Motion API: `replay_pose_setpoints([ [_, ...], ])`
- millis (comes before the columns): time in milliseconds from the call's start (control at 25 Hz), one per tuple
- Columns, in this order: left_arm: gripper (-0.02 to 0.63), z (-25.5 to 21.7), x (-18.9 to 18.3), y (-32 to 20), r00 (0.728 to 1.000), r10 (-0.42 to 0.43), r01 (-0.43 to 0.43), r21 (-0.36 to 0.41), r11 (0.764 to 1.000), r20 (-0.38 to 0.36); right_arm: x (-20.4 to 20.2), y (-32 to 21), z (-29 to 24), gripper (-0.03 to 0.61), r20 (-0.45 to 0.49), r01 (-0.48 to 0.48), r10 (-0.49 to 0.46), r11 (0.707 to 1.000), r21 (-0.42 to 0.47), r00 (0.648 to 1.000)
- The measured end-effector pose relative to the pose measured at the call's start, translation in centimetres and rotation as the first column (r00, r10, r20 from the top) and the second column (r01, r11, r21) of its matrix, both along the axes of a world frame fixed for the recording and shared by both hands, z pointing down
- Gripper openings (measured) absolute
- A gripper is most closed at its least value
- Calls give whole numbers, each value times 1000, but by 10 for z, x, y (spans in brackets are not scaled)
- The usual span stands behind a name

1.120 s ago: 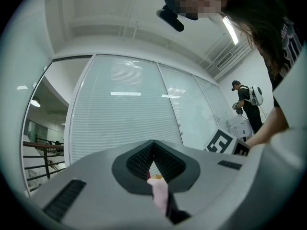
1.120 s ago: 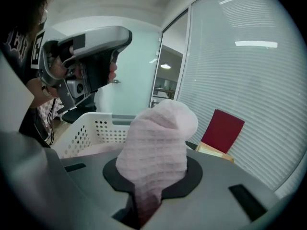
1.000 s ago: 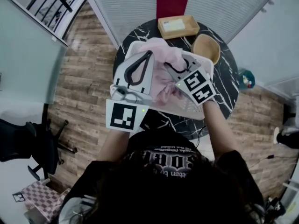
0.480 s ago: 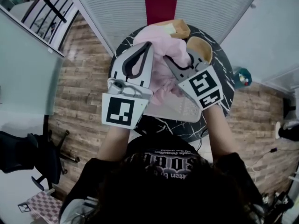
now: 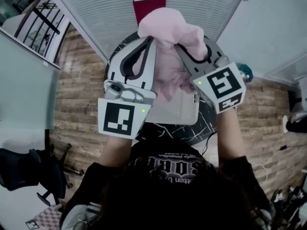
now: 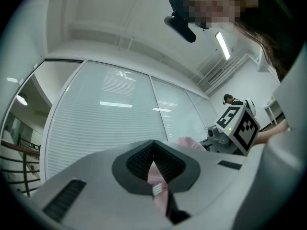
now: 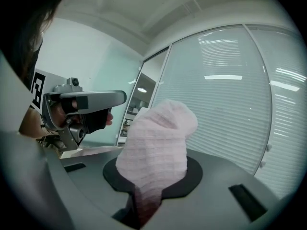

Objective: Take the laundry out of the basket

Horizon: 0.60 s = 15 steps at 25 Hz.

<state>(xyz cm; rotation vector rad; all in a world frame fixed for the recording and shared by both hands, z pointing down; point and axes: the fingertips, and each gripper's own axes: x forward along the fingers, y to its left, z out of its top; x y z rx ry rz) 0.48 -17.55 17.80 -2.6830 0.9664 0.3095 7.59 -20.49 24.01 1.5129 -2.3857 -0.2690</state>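
Note:
A pink garment [image 5: 169, 32] hangs bunched between my two raised grippers, well above the white laundry basket [image 5: 178, 111] on the round black marble table [image 5: 204, 124]. My left gripper [image 5: 145, 46] is shut on a thin fold of the pink garment [image 6: 157, 177], where a small white tag shows. A thick wad of the pink garment [image 7: 156, 143] bulges out of the shut jaws of my right gripper [image 5: 186, 51]. Each gripper view points up at the blinds and shows the other gripper close by. The basket's inside is mostly hidden by the cloth.
A dark red board [image 5: 148, 6] leans against the white blinds behind the table. Wood floor surrounds the table, with a black office chair [image 5: 29, 171] at lower left and a teal object [image 5: 245, 72] on the floor at right. A glass wall runs along the left.
Both grippers have risen together toward the head camera, lifting the pink garment up out of the basket. The box and bowl on the table are now hidden behind it.

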Motion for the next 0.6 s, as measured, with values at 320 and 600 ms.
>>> replay_pose_setpoints([
  [320,0,-9,41,10,997,74,-73,10,997,-22,48,20,-23,92,25,-105,104,993,60,994],
  [600,0,-14,76,26,990,137,-137,16,990,-23,101,44,-33,92,48,-223,220,973,65,974],
])
